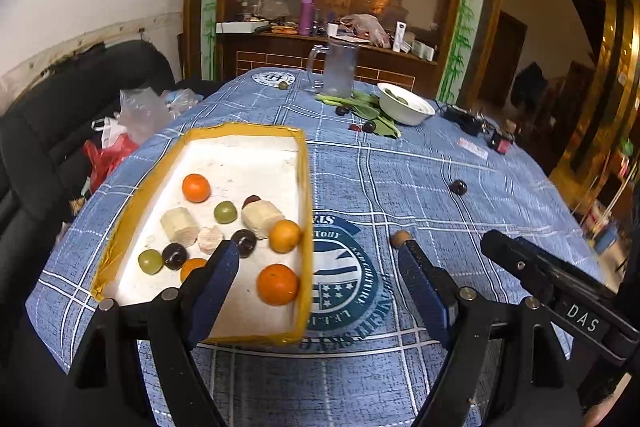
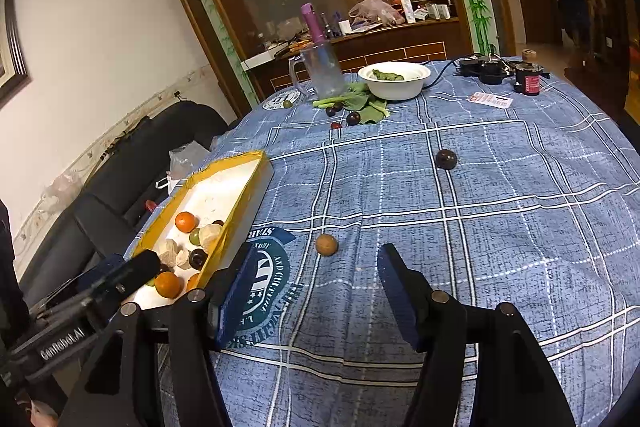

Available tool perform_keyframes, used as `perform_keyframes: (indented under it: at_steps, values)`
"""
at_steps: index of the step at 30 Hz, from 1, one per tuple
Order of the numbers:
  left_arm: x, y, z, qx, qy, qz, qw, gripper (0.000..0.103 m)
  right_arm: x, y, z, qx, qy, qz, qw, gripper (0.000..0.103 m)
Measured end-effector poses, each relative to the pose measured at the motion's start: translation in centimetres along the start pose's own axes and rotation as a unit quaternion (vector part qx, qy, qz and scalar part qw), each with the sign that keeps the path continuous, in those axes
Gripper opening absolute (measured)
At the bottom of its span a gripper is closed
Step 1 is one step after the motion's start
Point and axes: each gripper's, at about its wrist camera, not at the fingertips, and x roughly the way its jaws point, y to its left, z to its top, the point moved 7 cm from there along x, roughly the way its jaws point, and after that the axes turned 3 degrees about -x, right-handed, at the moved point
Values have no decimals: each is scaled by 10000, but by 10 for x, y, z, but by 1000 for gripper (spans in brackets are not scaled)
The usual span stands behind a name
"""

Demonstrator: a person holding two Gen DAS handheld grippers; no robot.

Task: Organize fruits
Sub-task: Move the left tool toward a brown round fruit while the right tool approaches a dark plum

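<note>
While the small brown fruit [image 2: 327, 245] is lying loose on the blue checked surface [image 2: 500, 227], the right hand-held gripper [image 2: 316, 291] is hovering just behind it, fingers spread wide and gripping nothing, the fruit sitting ahead in line with the gap and nearer the left finger. Off to that gripper's left, the yellow-edged tray [image 1: 306, 187] is holding the sorted lot: oranges [image 1: 277, 284], green grapes [image 1: 225, 212], dark plums [image 1: 175, 256] and pale cut chunks [image 1: 180, 225]. Over it the left hand-held gripper [image 1: 316, 263] is hanging, released too, its left finger above the tray's near end and its right finger out over the cloth, tip just beside the brown fruit. Further ahead of the right gripper and to its right, a lone dark plum [image 2: 446, 159] is waiting well apart from the tray. Far beyond, more dark fruits [image 2: 353, 118] are lying by green leaves [image 2: 370, 109], near a white bowl [image 2: 394, 83] and a clear jug [image 2: 322, 71].
</note>
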Motion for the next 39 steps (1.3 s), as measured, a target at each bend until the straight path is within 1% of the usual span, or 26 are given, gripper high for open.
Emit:
perform_keyframes:
  at_steps: [7, 9, 14, 24, 28, 30, 33, 36, 39]
  values:
    - [1, -20, -4, 347, 10, 243, 9991, 83, -5, -14, -4, 91, -12, -4, 10000, 68]
    - [3, -26, -5, 419, 41, 247, 9988, 85, -5, -20, -5, 153, 6, -12, 9999, 68]
    - [8, -35, -7, 541, 110, 288, 9981, 85, -5, -29, -6, 251, 40, -16, 9997, 69]
    - [25, -38, -14, 635, 339, 330, 9969, 86, 3, -40, -9, 348, 122, -47, 9993, 71]
    - [31, -39, -17, 618, 455, 284, 9966, 86, 9, -42, -12, 375, 213, -36, 9991, 72]
    - [36, -39, -18, 576, 540, 199, 9967, 86, 11, -43, -12, 357, 247, -46, 9990, 72]
    - [42, -38, -16, 511, 599, 144, 9968, 86, 10, -49, -7, 252, 253, -120, 9993, 72]
    - [45, -39, -14, 424, 591, 1, 9974, 86, 9, -65, 2, 77, 301, -328, 9990, 73]
    - [53, -48, -15, 451, 607, -216, 9969, 86, 15, -96, 9, 15, 456, -681, 9966, 73]
